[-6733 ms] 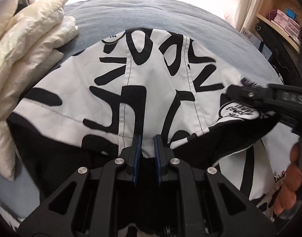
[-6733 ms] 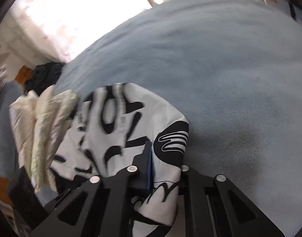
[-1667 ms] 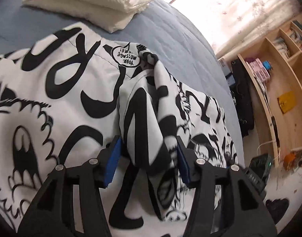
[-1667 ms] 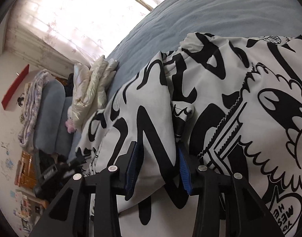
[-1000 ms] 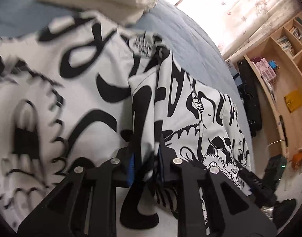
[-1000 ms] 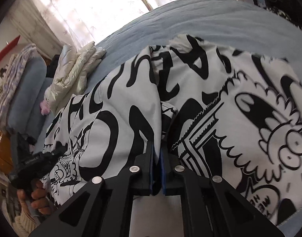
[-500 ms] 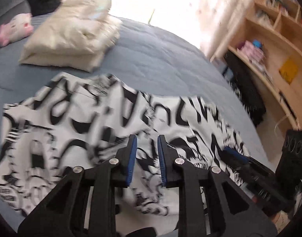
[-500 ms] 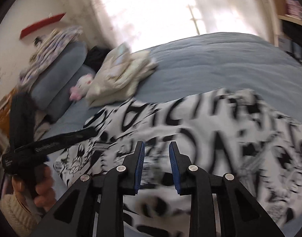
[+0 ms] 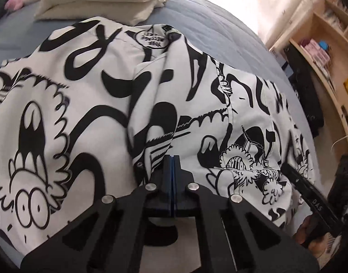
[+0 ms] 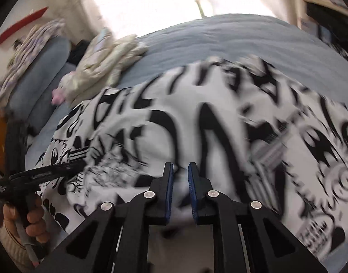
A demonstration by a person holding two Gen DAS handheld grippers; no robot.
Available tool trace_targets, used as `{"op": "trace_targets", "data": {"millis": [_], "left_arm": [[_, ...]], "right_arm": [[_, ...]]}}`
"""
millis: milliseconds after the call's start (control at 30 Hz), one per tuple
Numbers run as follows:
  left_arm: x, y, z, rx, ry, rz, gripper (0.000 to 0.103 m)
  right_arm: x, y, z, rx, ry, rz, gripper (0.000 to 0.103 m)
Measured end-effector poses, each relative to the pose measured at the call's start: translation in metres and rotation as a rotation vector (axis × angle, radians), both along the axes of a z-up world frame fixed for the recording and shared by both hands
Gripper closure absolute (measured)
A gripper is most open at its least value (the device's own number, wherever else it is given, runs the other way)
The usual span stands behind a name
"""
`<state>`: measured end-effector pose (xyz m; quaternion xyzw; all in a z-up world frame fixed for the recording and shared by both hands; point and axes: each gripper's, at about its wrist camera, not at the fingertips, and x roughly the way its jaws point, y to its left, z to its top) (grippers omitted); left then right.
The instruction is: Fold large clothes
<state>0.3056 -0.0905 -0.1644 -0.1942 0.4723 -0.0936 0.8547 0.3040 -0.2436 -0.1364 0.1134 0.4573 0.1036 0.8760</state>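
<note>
The white, black-printed cotton garment (image 9: pixel 87 104) lies half-folded on the grey-blue bed (image 9: pixel 210 29); left claw (image 9: pixel 172 159) closed empty, right claw (image 10: pixel 180 170) slightly apart, closing, empty.

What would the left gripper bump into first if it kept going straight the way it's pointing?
Most likely the black-and-white printed garment. The left gripper, jaws shut, points down at a raised fold of it just beyond its tips. The blue bed cover lies underneath and farther on. Depth is hard to judge.
</note>
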Motion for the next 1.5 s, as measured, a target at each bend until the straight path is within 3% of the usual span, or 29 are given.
{"op": "trace_targets", "data": {"millis": [100,267,633,833,1233,1367,1500], "left_arm": [[-0.008,-0.005,0.006,0.006,-0.008,0.01,0.102],[-0.031,-0.015,0.034,0.05,-0.041,0.012,0.102],[-0.097,-0.025,0.099,0.132,-0.116,0.001,0.101],[-0.139,-0.022,0.123,0.139,-0.145,-0.006,0.101],[-0.208,-0.004,0.152,0.127,-0.193,0.005,0.1],[-0.221,0.008,0.151,0.1,-0.174,0.039,0.098],[-0.227,0.022,0.143,0.064,-0.144,0.072,0.096]], "right_arm": [[-0.005,-0.01,0.0,0.056,0.019,-0.044,0.088],[-0.023,-0.006,0.013,0.005,-0.01,-0.032,0.078],[-0.081,0.02,0.055,0.008,-0.02,-0.019,0.076],[-0.118,0.022,0.077,-0.003,-0.045,0.002,0.075],[-0.187,0.036,0.136,-0.019,-0.15,0.064,0.058],[-0.205,0.044,0.156,-0.031,-0.196,0.087,0.05],[-0.216,0.054,0.17,-0.055,-0.247,0.118,0.05]]}}
